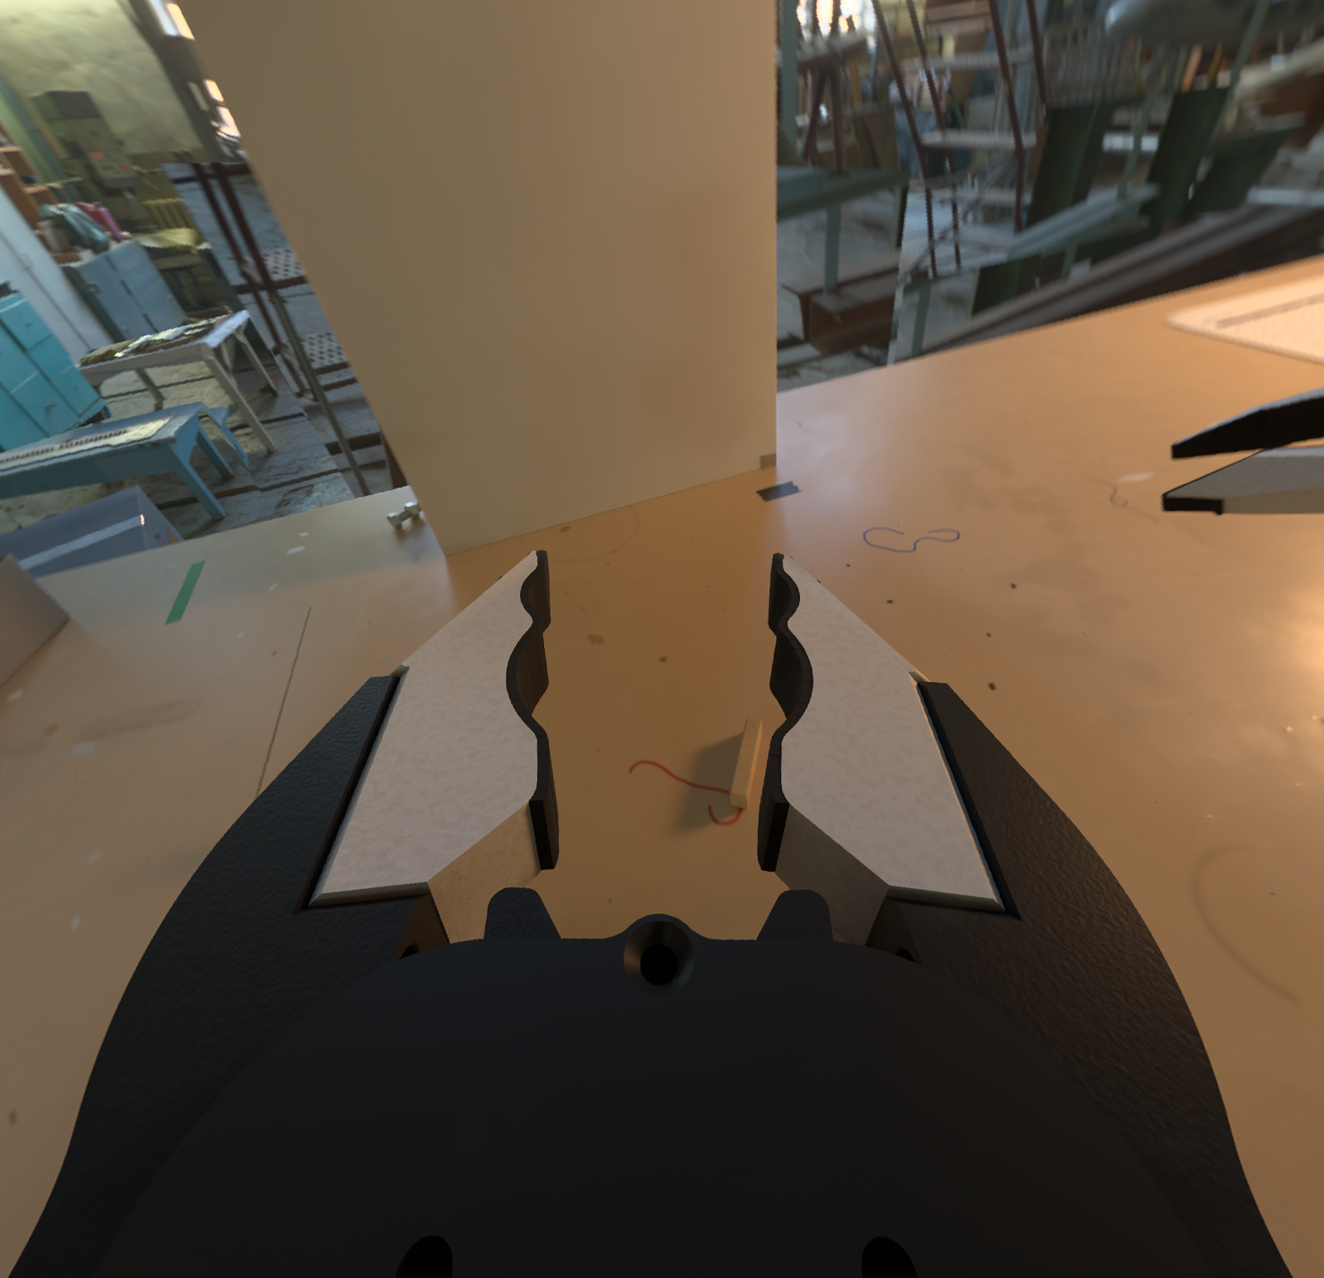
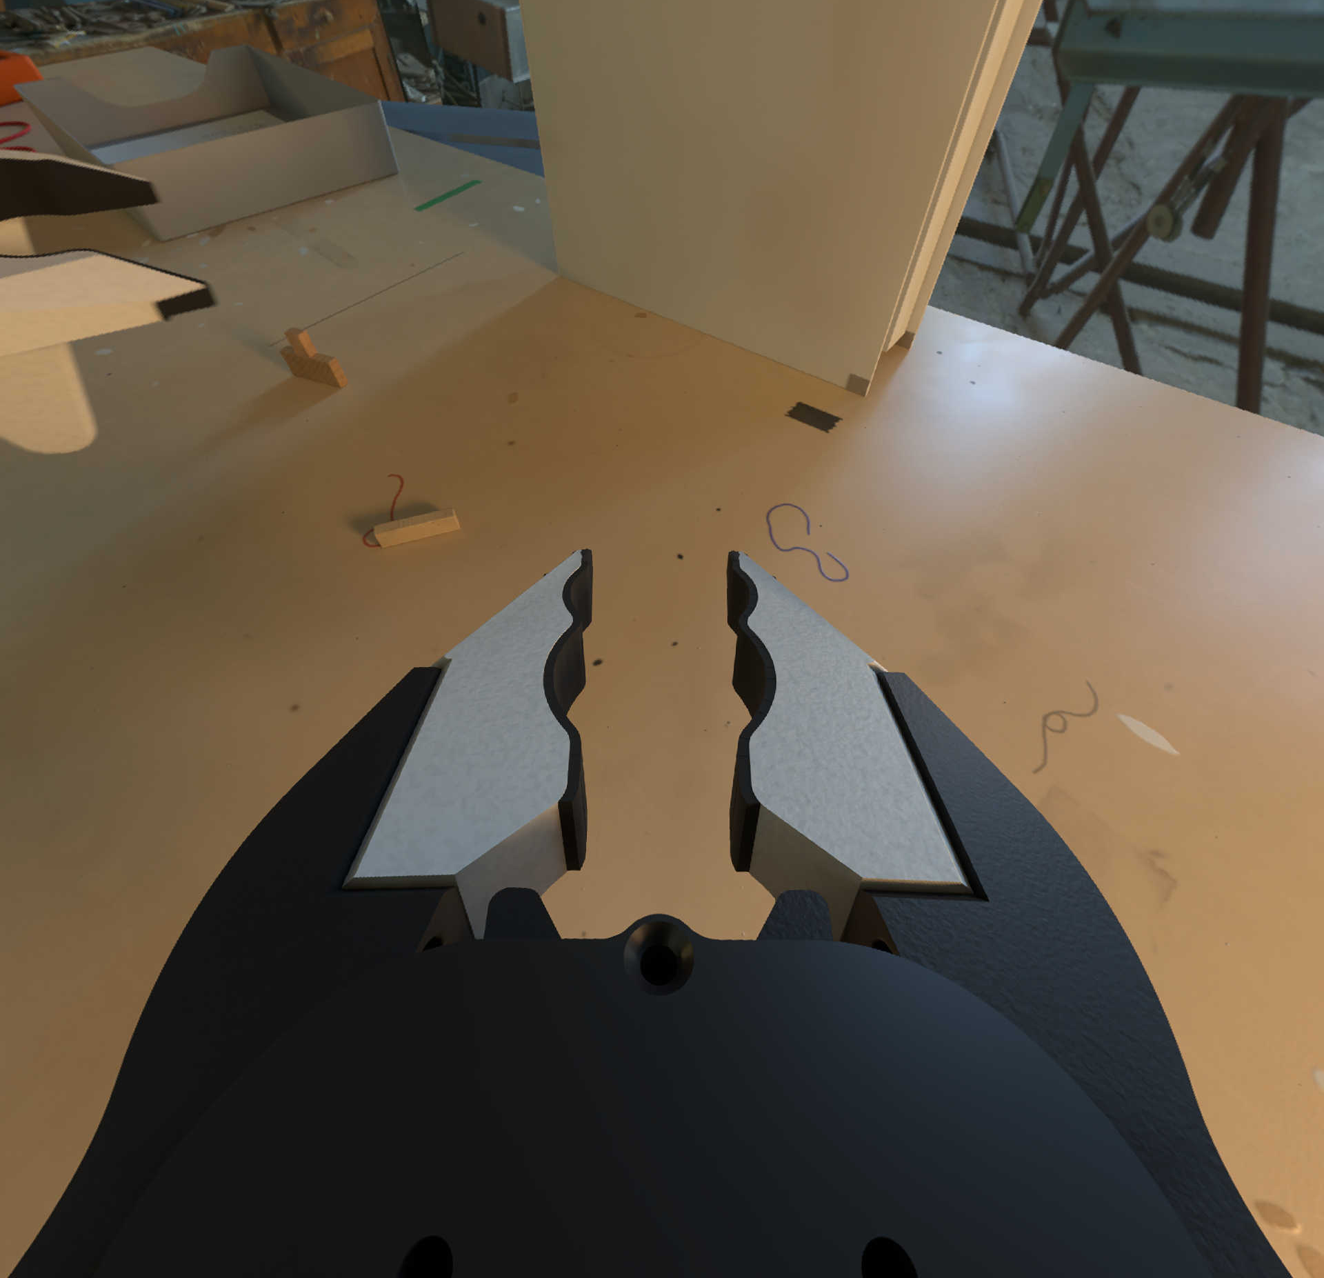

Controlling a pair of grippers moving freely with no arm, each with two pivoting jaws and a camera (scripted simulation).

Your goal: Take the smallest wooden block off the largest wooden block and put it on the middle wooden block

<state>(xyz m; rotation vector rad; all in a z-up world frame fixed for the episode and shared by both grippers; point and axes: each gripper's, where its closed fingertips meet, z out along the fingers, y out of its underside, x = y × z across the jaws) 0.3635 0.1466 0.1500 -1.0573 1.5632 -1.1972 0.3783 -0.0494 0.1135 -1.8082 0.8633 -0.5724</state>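
Observation:
In the right wrist view a small wooden block [image 2: 301, 341] stands on a larger tan wooden block [image 2: 319, 369] at the far left of the table. A pale, long wooden block [image 2: 415, 527] lies nearer, left of my right gripper [image 2: 659, 556], which is open and empty. My left gripper [image 1: 659, 563] is open and empty above the table. The pale block [image 1: 745, 763] lies beside its right finger [image 1: 845, 742]. The stacked pair is hidden in the left wrist view. Each gripper shows at the edge of the other's view: the left one [image 2: 183, 247] and the right one [image 1: 1169, 475].
A tall beige upright panel [image 2: 752, 133] stands at the back of the table, and also shows in the left wrist view [image 1: 537, 240]. A grey open tray [image 2: 286, 169] sits at the far left. A white sheet [image 1: 1261, 319] lies far right. The table edge [image 2: 1146, 376] runs behind.

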